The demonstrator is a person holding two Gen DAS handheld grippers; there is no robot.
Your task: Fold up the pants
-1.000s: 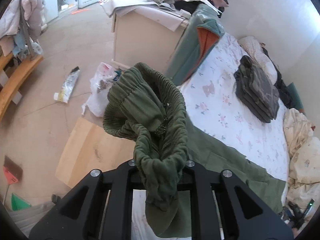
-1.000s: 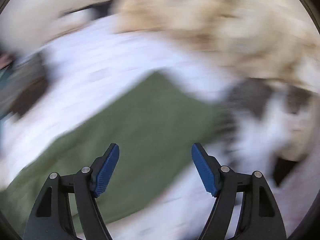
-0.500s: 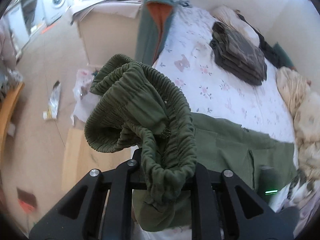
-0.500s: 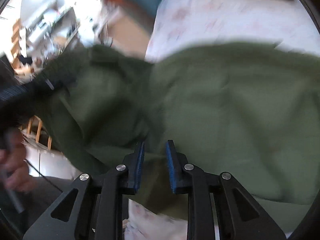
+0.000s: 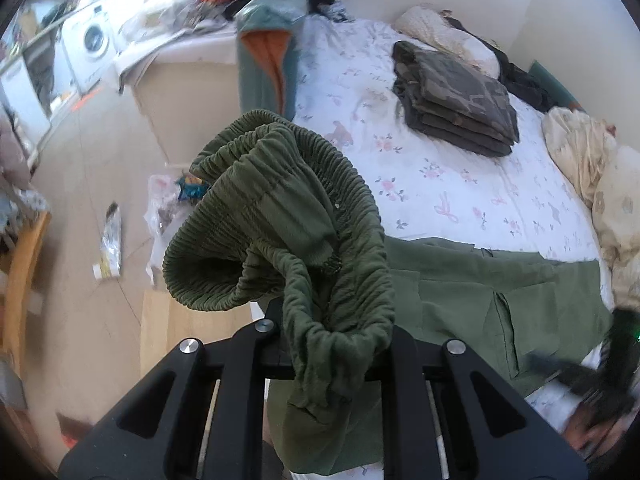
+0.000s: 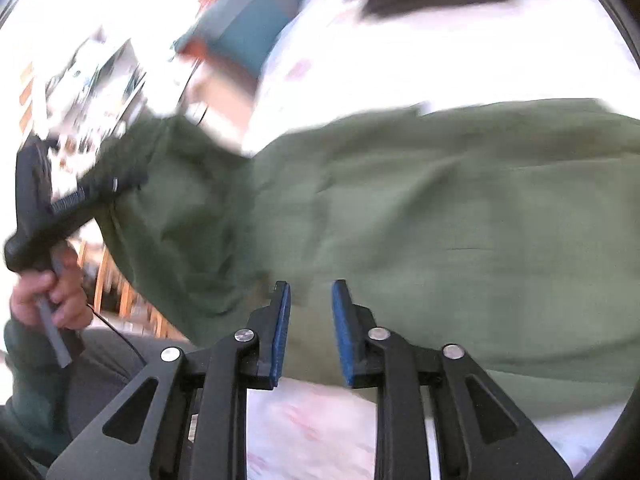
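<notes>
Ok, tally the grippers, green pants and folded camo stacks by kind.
Grippers: 2 (left gripper, right gripper)
Green pants: 1
Camo stack: 1
Total: 4

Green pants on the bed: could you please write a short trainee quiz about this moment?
1. True or false: the left tongs grip the green pants by the elastic waistband.
2. What lies on the bed sheet beyond the pants? A) folded camouflage clothes B) a laptop C) shoes
3. Fill in: on the right tongs, the blue pads stand ____.
Key: 1 true; 2 A; 3 apart.
</notes>
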